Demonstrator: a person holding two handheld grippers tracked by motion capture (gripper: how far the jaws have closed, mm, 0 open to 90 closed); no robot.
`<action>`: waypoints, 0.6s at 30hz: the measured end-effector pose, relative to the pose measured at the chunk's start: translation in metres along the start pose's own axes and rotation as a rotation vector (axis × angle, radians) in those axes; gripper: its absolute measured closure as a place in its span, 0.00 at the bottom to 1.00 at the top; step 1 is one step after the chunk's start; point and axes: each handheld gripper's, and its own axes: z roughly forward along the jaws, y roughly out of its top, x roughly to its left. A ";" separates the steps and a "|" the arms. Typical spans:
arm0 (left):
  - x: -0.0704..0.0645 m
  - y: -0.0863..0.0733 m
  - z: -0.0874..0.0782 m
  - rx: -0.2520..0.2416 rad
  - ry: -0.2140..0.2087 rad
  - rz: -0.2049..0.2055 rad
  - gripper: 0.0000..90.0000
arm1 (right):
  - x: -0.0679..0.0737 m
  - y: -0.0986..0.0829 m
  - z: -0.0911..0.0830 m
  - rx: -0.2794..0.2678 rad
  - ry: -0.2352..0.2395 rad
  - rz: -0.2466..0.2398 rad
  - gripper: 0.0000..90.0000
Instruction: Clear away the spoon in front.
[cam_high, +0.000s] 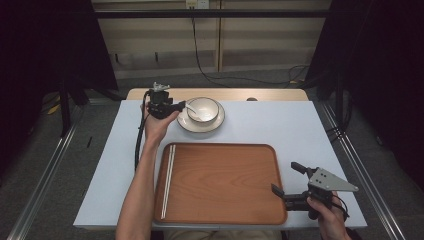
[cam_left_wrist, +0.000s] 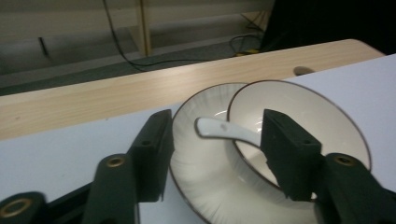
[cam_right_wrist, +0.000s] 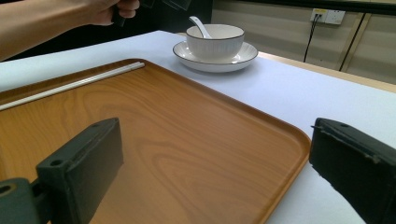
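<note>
The left tongs (cam_left_wrist: 215, 154) are hanging wide around the spoon (cam_left_wrist: 224, 130) handle, which is leaning from the bowl (cam_high: 202, 109) on its plate (cam_high: 186, 121), seemingly to grip it, while the right tongs (cam_high: 287, 180) are waiting wide at the tray (cam_high: 225, 185) corner.

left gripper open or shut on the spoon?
Open. In the left gripper view the left gripper has its jaws spread either side of the spoon handle, not touching it; the spoon rests in the bowl.

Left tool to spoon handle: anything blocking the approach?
Nothing visible. The left tool is open, its jaws either side of the white spoon handle, which sticks out over the bowl rim above the saucer. The gap between holds nothing else.
</note>
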 end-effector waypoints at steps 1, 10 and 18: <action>0.000 0.003 0.001 -0.005 0.018 0.015 0.51 | 0.000 0.000 -0.001 0.001 0.002 0.000 0.03; 0.004 -0.002 0.026 0.060 0.064 0.000 0.49 | -0.002 -0.001 0.000 0.002 0.016 0.018 0.04; 0.007 0.001 0.034 0.047 0.024 -0.032 0.54 | -0.003 -0.002 0.000 0.003 0.006 0.028 0.04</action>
